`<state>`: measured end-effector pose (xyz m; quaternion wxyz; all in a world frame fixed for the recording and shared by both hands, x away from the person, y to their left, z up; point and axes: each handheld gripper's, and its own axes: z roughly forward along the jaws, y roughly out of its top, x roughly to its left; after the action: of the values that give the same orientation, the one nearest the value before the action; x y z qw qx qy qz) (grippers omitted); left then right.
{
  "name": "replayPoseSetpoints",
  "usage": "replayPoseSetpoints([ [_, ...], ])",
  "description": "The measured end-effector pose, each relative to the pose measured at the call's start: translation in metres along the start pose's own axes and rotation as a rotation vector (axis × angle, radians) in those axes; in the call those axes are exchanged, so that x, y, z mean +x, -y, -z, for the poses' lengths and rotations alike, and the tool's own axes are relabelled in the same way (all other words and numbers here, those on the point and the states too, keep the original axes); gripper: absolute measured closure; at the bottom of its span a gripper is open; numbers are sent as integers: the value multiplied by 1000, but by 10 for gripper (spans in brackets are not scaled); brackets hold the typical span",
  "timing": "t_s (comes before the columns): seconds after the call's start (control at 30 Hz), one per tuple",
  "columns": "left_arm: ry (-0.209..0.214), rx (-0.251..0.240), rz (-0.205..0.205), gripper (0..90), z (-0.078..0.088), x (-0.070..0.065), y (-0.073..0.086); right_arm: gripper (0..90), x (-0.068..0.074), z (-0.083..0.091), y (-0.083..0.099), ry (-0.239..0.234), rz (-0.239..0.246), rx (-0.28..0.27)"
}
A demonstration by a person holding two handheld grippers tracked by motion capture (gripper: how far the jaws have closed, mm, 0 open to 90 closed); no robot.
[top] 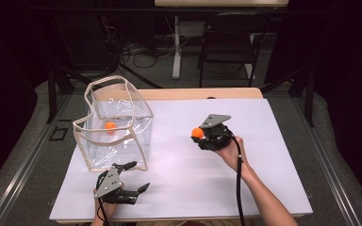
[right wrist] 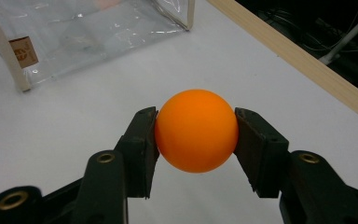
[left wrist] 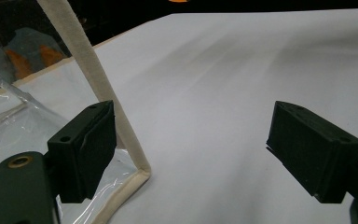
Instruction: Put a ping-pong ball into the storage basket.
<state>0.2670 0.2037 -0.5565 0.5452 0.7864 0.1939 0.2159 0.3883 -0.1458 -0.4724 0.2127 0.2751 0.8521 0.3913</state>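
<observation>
Orange ball [right wrist: 196, 130] clamped in my right gripper [top: 199, 133], above white table [top: 188, 174] mid-right. Second orange ball [top: 109, 126], seemingly inside clear bag [top: 115, 125] at left. My left gripper [left wrist: 191, 149] jaws spread wide beside bag corner.

A lab or recording studio, dim and walled in black. A counter [top: 264, 155] covered with a plain white sheet and edged in pale wood stands on grey carpet under bright overhead light. Behind it, in shadow, loose cables [top: 143, 54] trail across the floor around a white desk leg [top: 176, 47], beside a black chair [top: 228, 44]. Dark metal stands [top: 52, 89] flank the counter's far corners. A black tape square [top: 58, 134] marks the floor at left.
</observation>
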Motion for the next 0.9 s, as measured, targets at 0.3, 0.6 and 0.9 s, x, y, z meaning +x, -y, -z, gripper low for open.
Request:
replayPoseSetpoints([
  [0.3, 2, 1, 0, 157, 0, 0, 0, 508, 0, 2, -8, 8, 19, -5],
  [0.6, -1, -1, 1, 157, 0, 1, 0, 508, 1, 3, -14, 10, 26, -9],
  [0.9, -2, 0, 2, 157, -1, 1, 0, 508, 0, 6, -20, 17, 35, -30],
])
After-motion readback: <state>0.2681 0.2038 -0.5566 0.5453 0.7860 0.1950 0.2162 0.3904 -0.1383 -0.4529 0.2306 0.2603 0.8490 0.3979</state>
